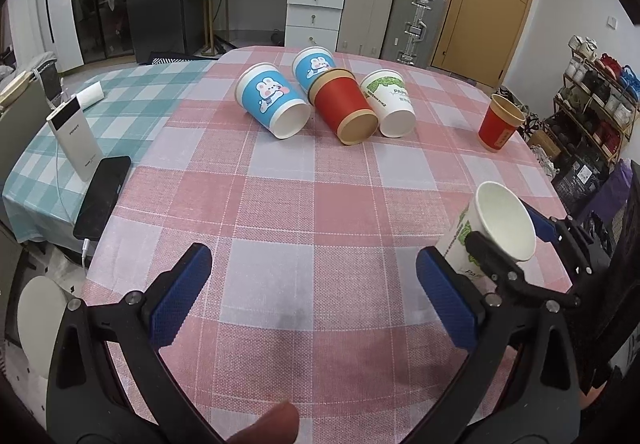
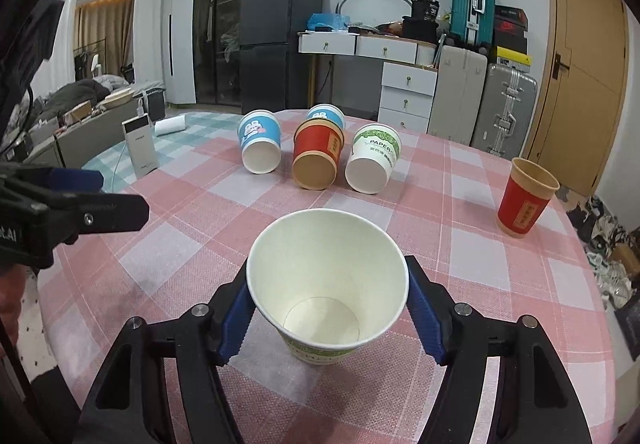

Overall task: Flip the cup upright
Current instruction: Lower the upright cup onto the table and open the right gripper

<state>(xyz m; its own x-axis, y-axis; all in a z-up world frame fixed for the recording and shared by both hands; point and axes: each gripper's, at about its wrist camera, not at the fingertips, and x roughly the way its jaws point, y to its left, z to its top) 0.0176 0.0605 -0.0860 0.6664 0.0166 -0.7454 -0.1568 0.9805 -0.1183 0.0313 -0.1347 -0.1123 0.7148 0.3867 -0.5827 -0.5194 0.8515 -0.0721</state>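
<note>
My right gripper is shut on a white paper cup with green print, mouth up, low over the pink checked tablecloth. The same cup shows in the left wrist view, held by the right gripper. My left gripper is open and empty above the table's near side. Several cups lie on their sides at the far end: a blue bunny cup, a second blue cup, a red cup and a white cup. A red cup stands upright at the right.
A white power bank and a black phone sit on the teal checked cloth at the left. The table's right edge drops off near a shelf rack. Drawers and suitcases stand behind the table.
</note>
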